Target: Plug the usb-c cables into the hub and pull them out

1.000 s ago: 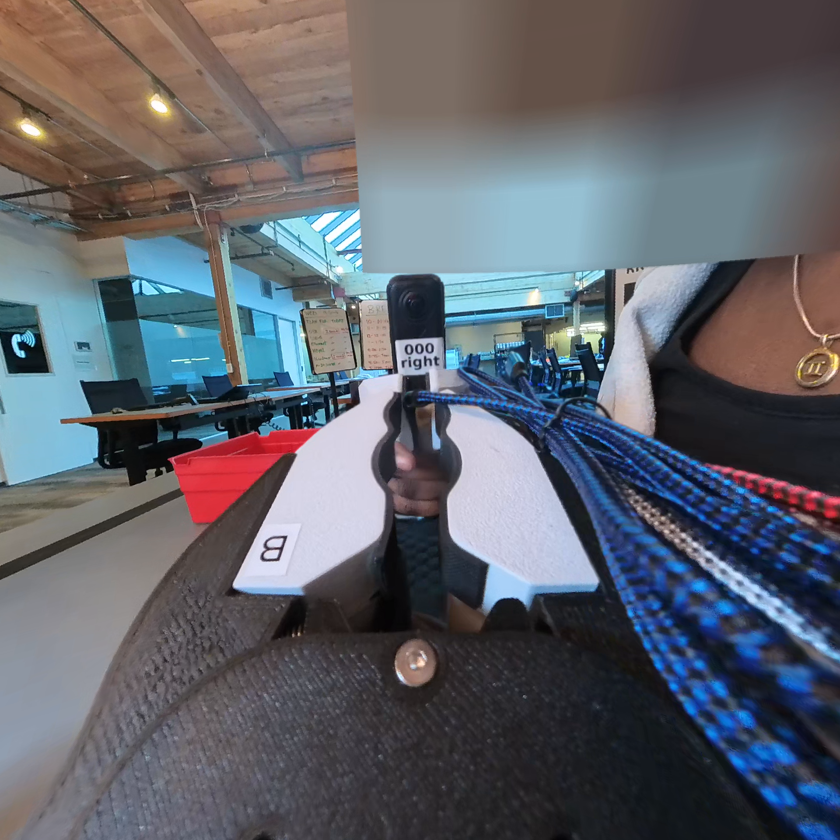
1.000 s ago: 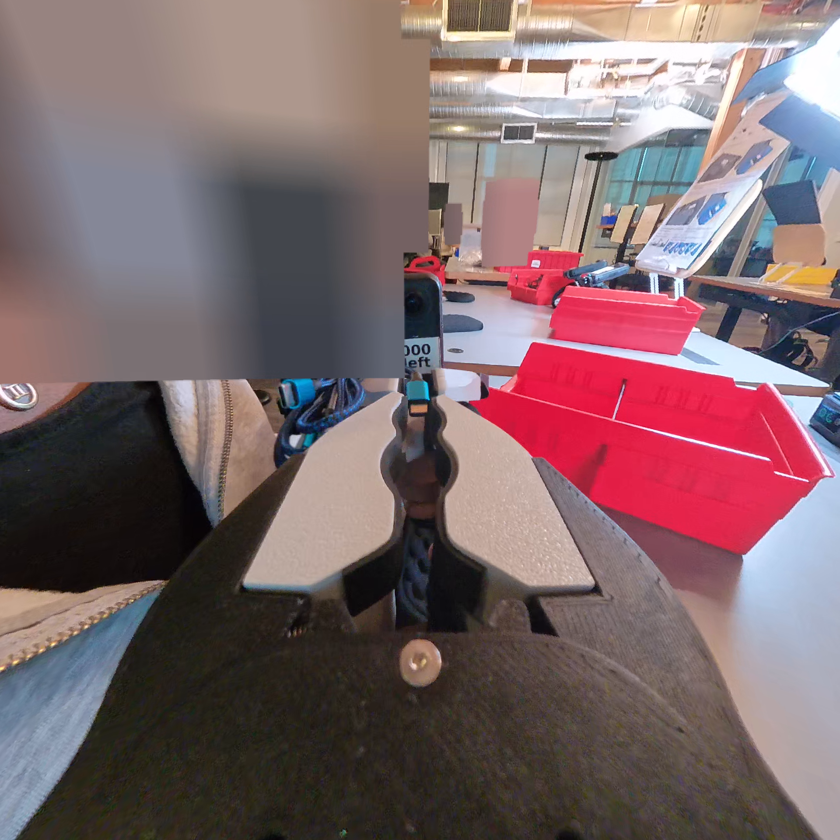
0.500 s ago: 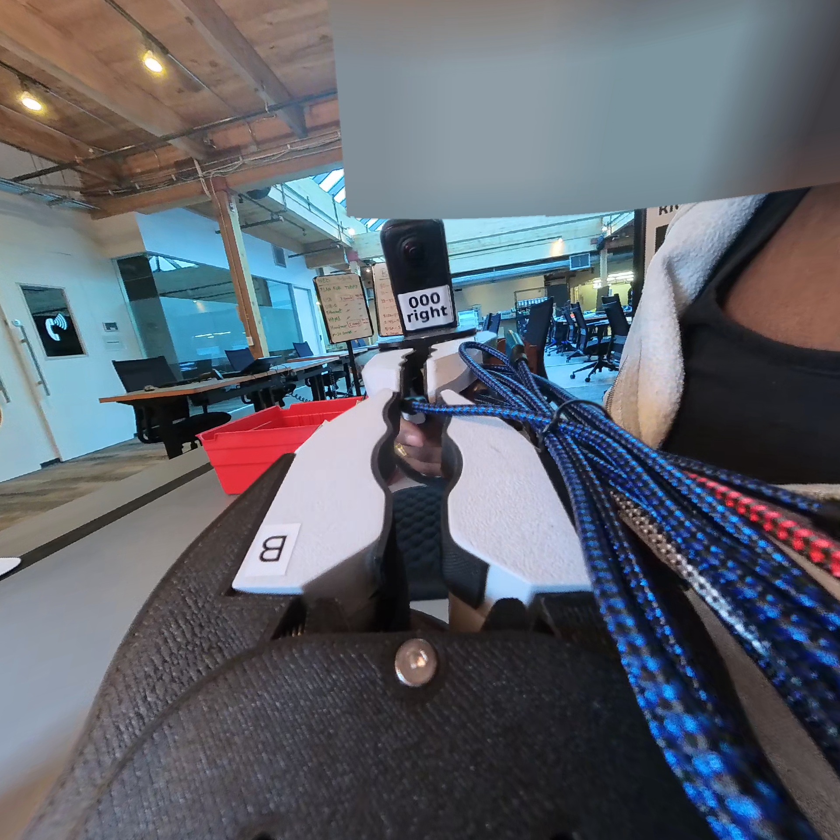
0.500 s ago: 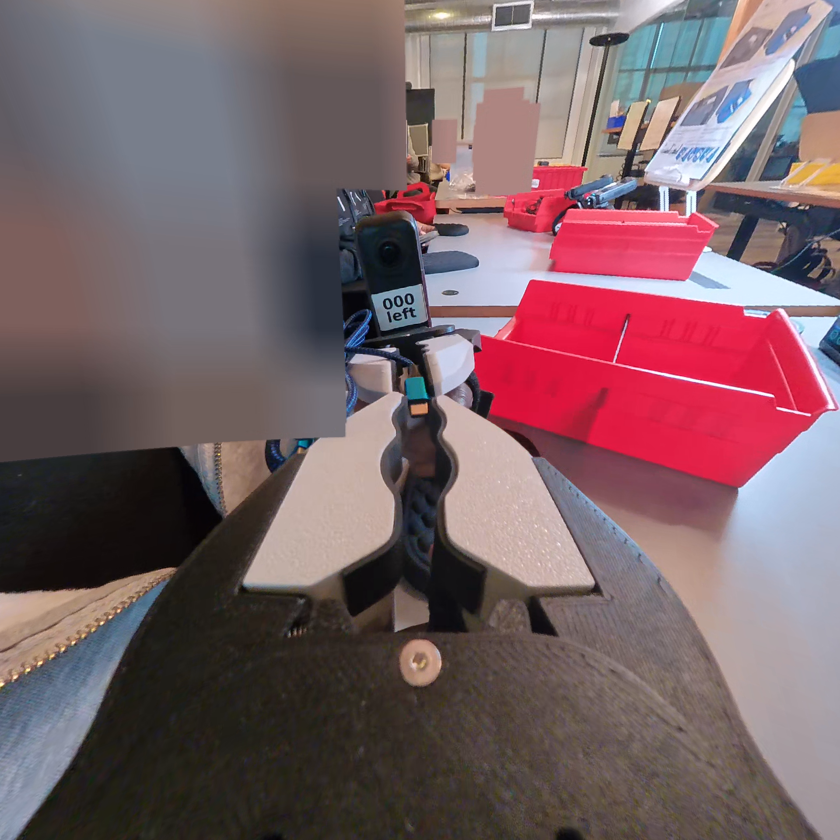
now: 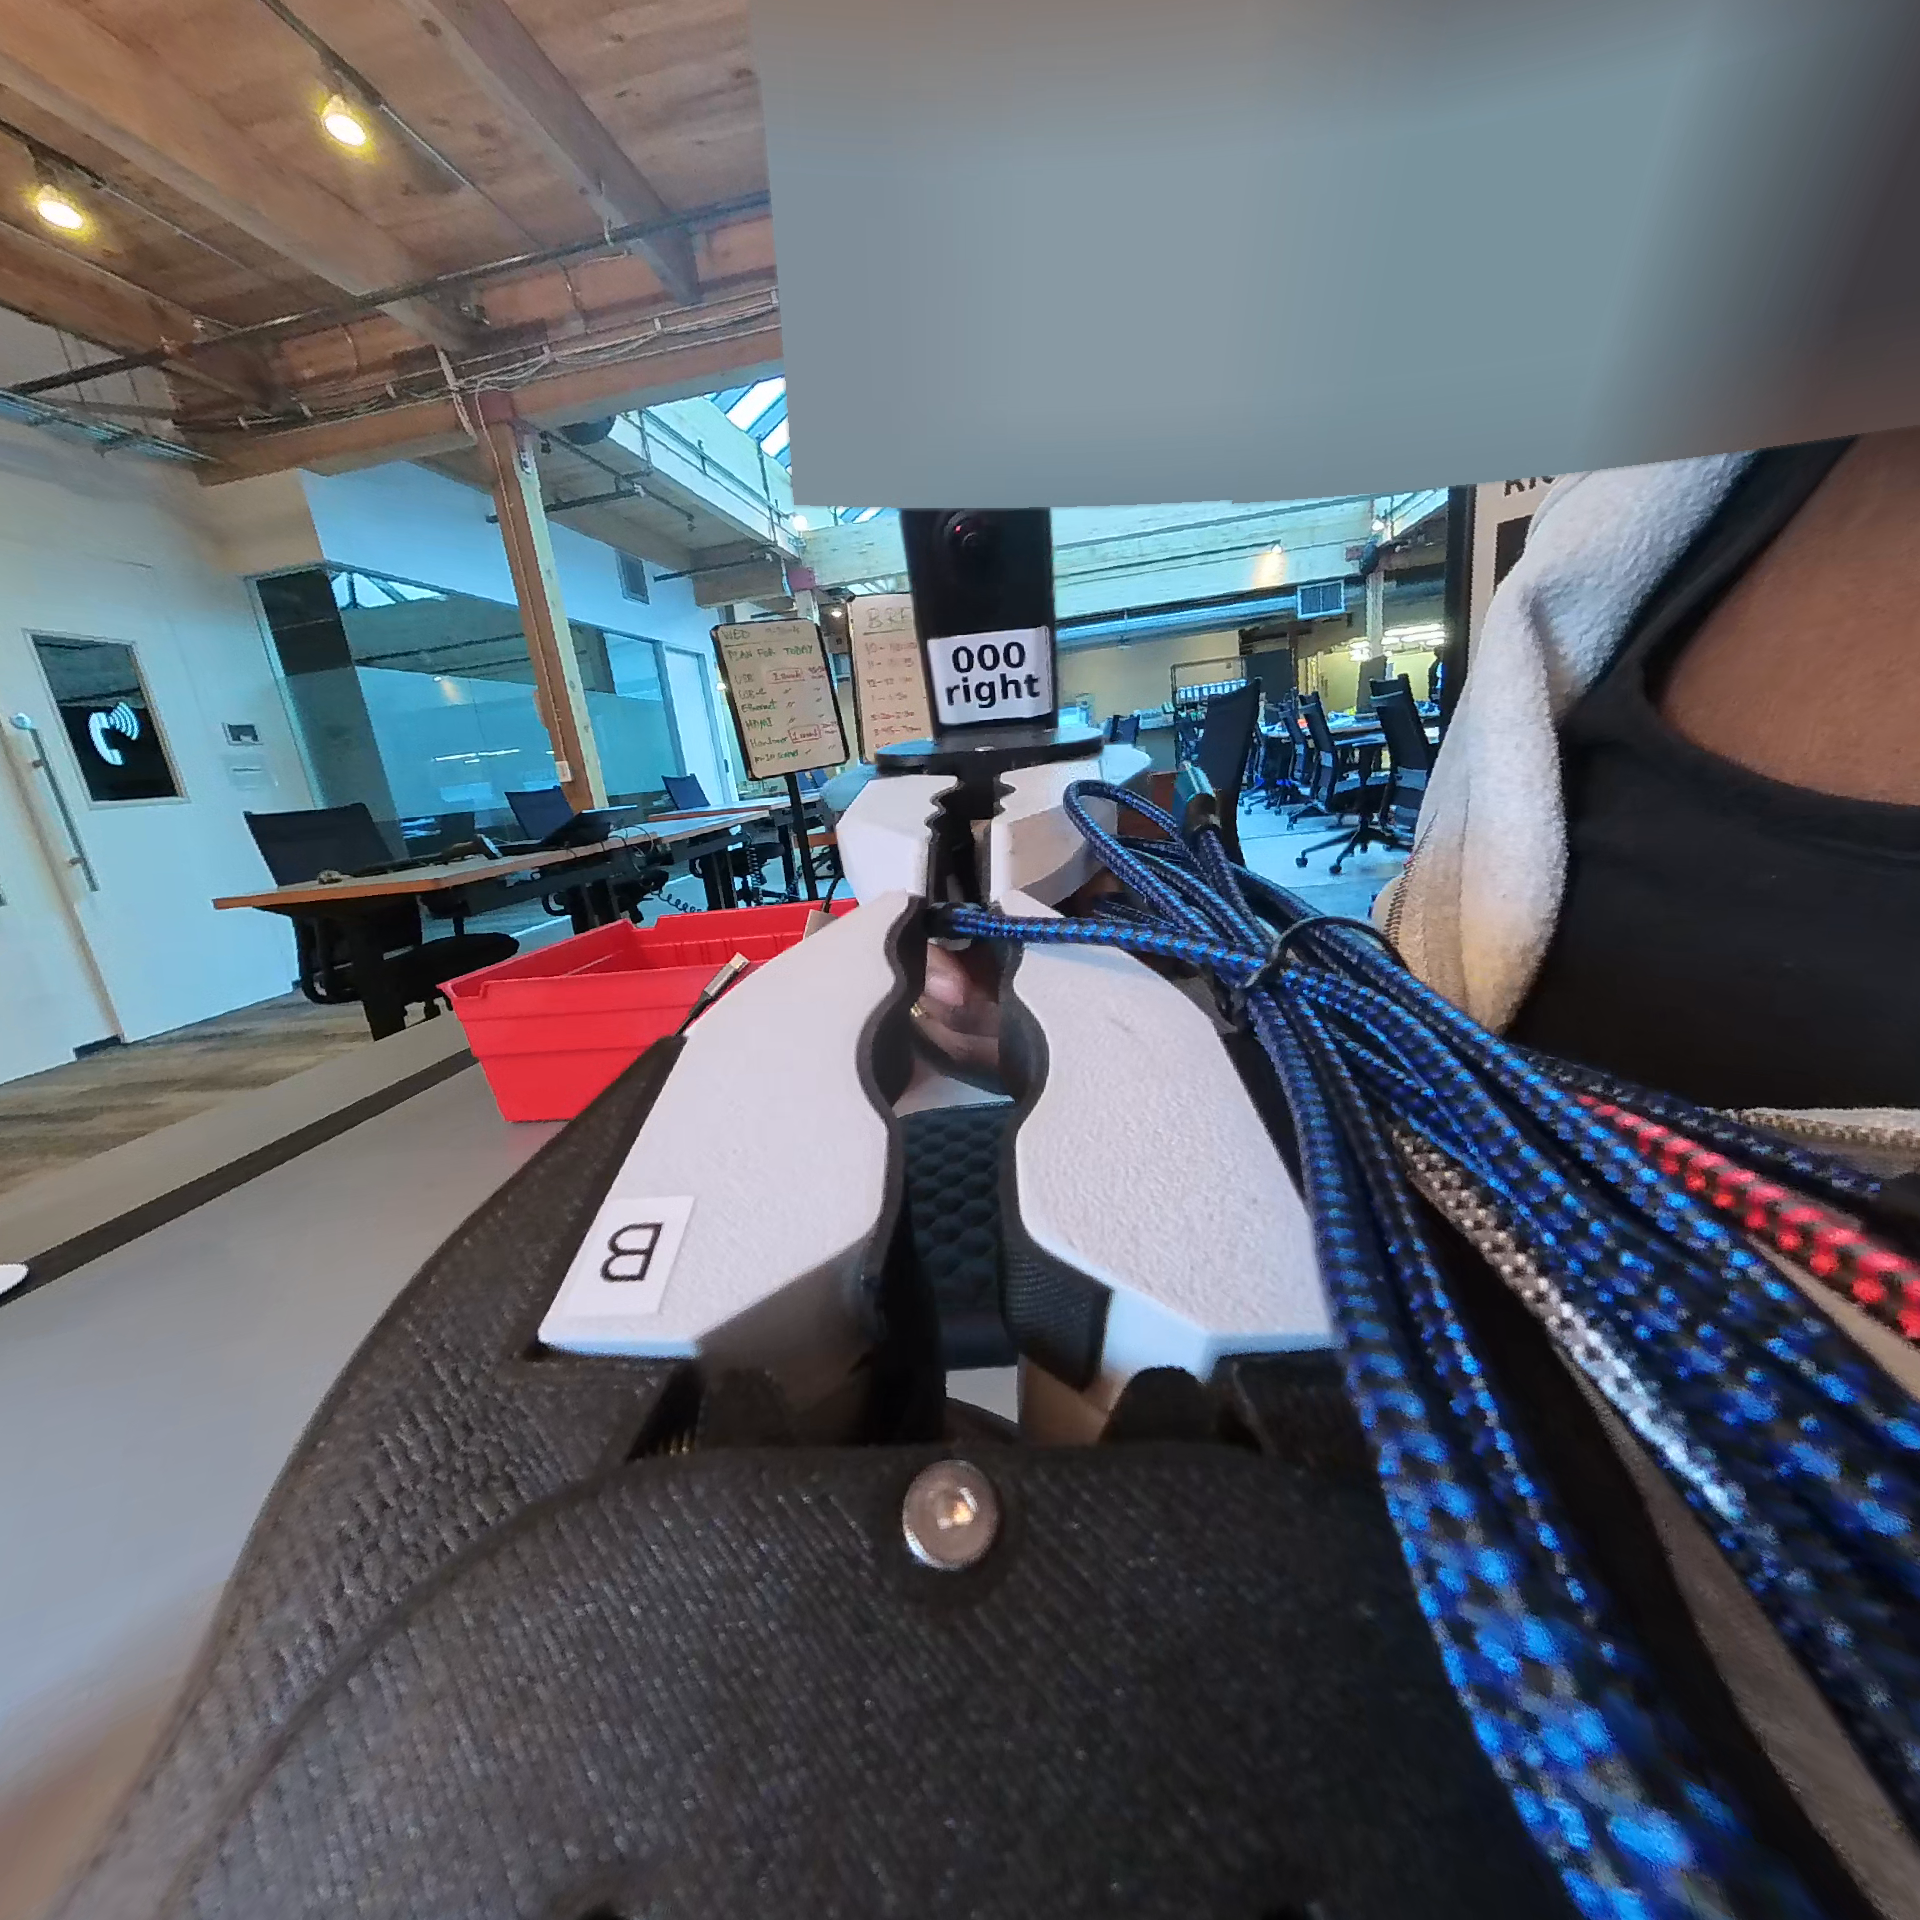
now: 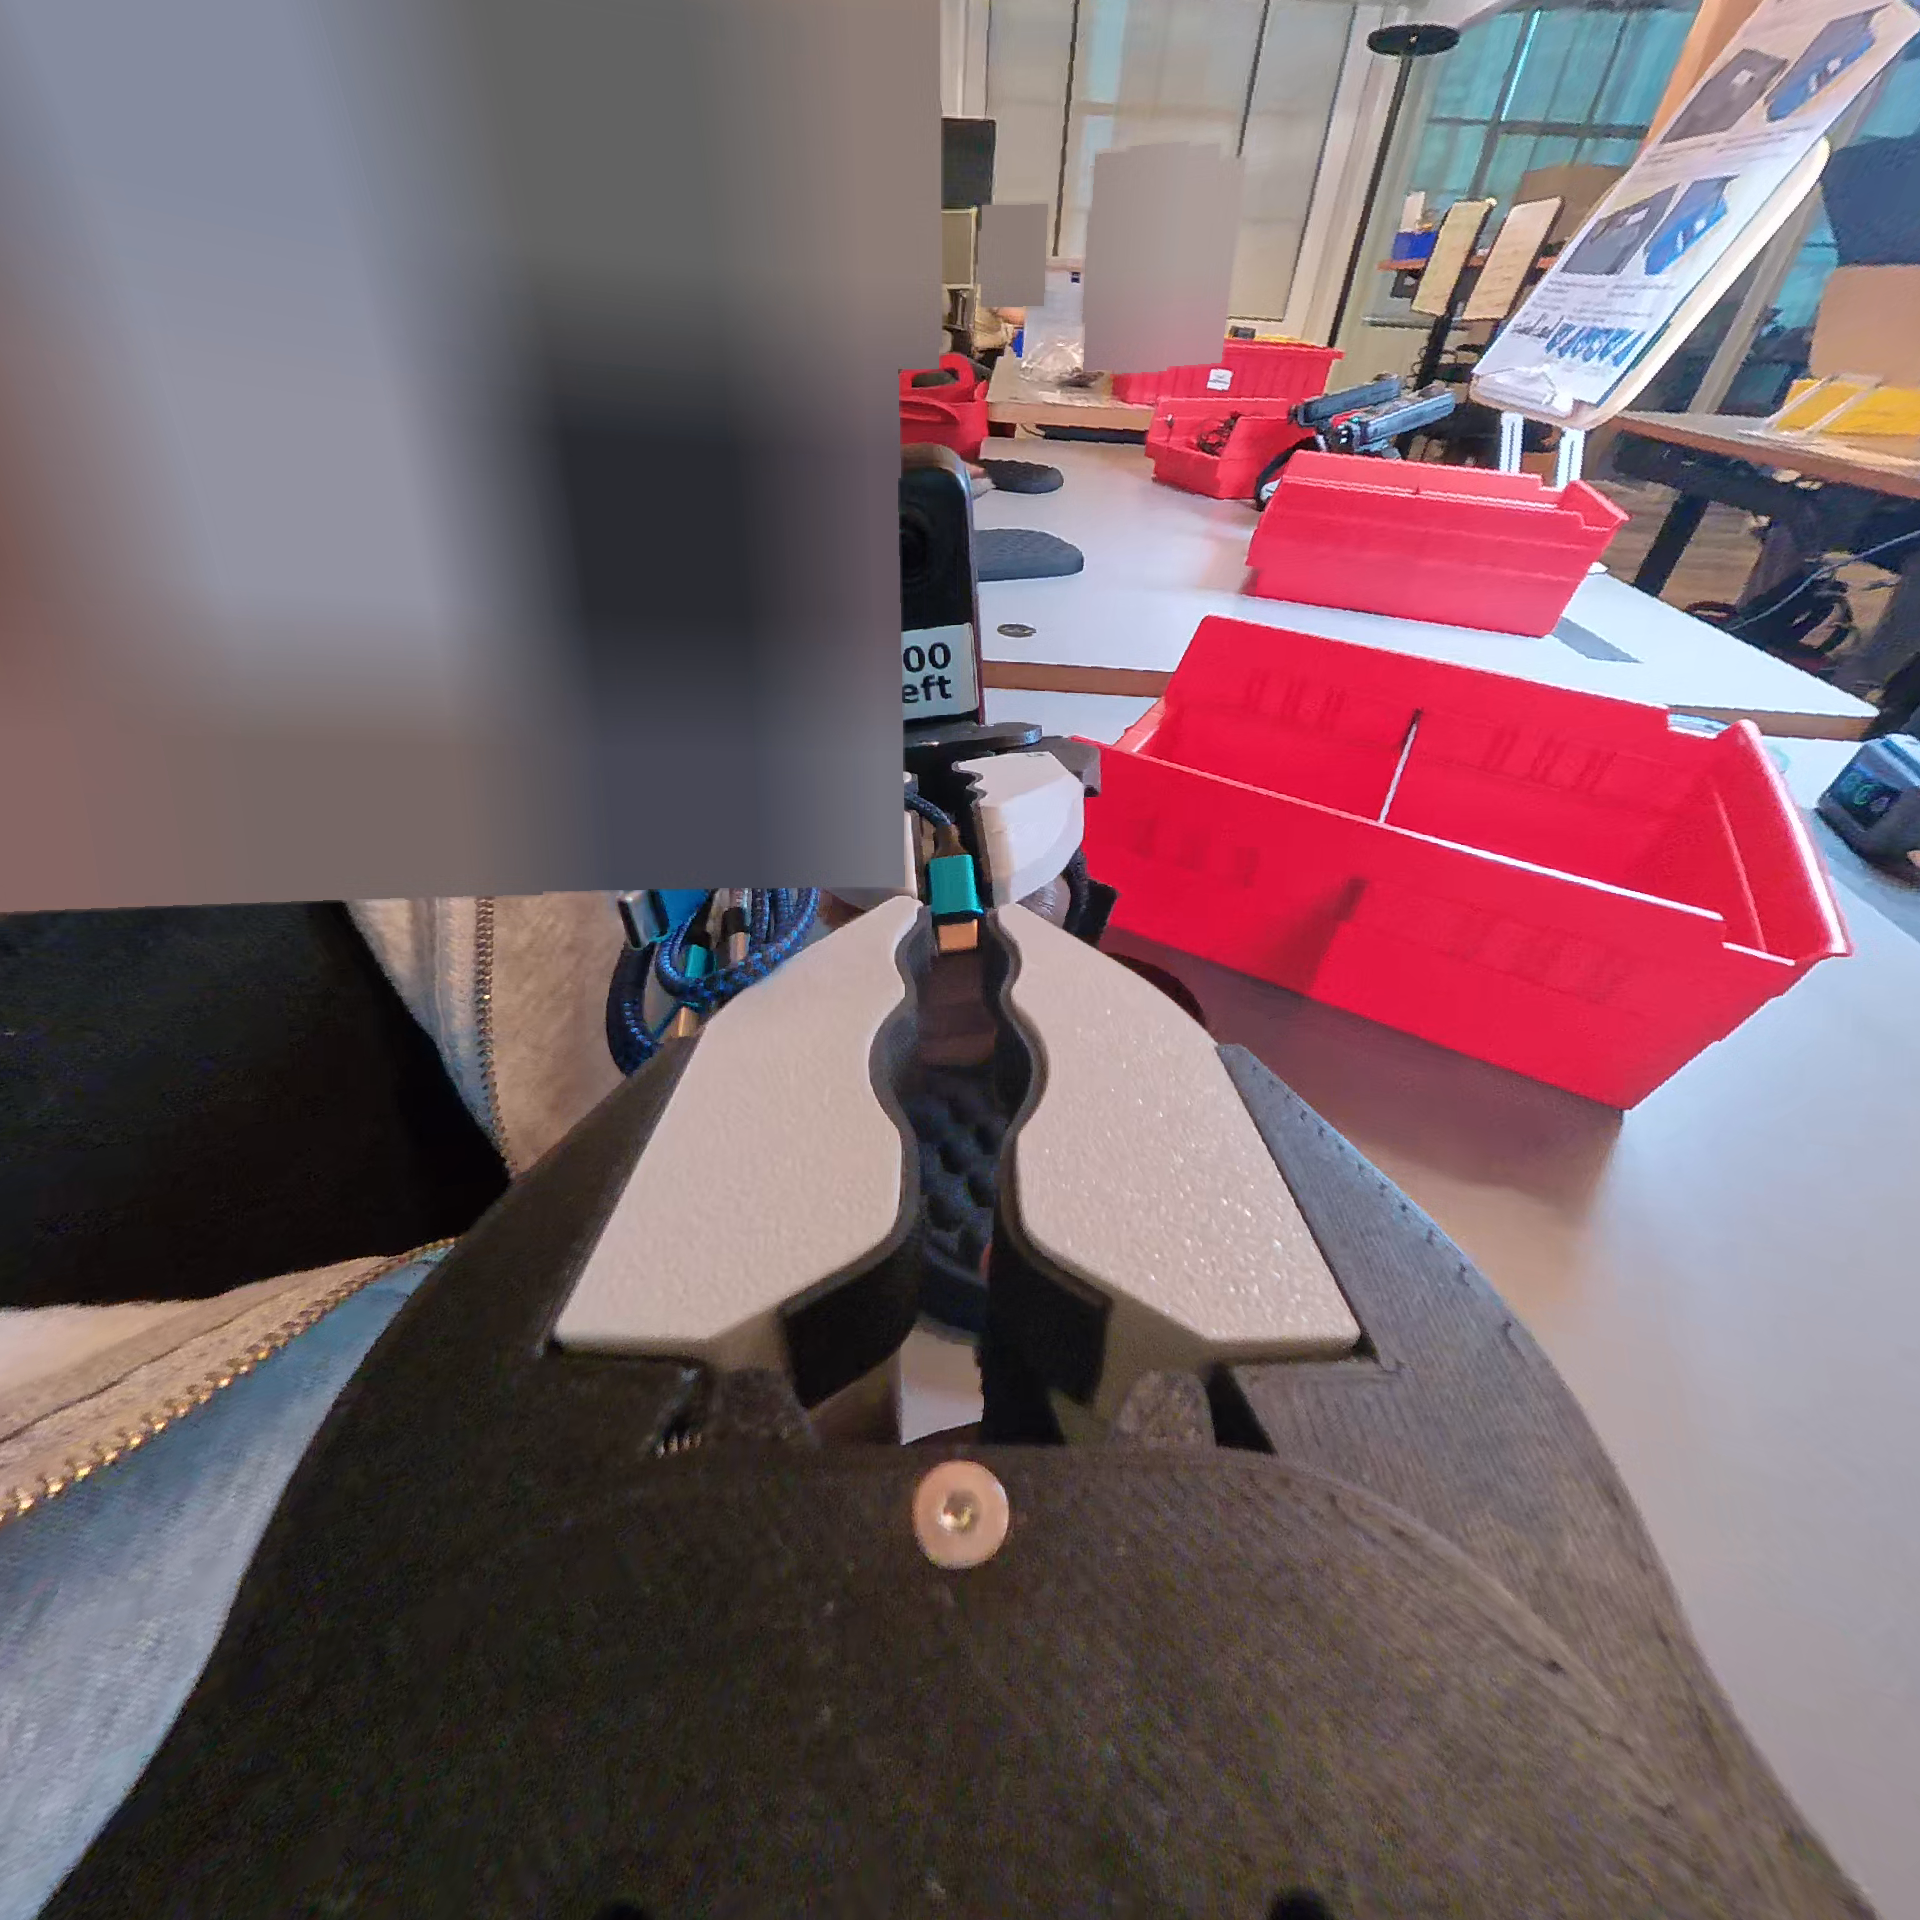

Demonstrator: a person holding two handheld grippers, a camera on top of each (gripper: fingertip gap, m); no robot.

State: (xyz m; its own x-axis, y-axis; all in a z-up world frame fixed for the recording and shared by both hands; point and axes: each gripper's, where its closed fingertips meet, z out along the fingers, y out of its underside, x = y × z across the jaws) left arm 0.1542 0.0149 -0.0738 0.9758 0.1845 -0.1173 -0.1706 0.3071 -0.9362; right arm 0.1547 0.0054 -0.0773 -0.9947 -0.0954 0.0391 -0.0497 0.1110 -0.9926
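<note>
My left gripper (image 5: pixel 951 916) is shut on a blue braided cable (image 5: pixel 1132 927) right at its fingertips. The cable joins a tied bundle of braided cables (image 5: pixel 1475 1174) that hangs off to the right. My right gripper (image 6: pixel 954 930) faces the left one and is shut on the teal USB-C plug (image 6: pixel 952 885) at its tips. The right gripper also shows just beyond my left fingertips (image 5: pixel 966 826). One left finger (image 6: pixel 1023 831) shows behind the plug. No hub is in view.
A red divided bin (image 6: pixel 1455 862) stands on the grey table (image 6: pixel 1610 1403) to the right; it also shows in the left wrist view (image 5: pixel 623 997). A second red bin (image 6: pixel 1423 540) sits farther back. The person's torso (image 5: pixel 1714 883) is close beside the cables. The tips of both grippers are at nearly the same place.
Both grippers have shifted a little while facing each other, and the right gripper now shows higher above my left fingertips. Both holds are unchanged.
</note>
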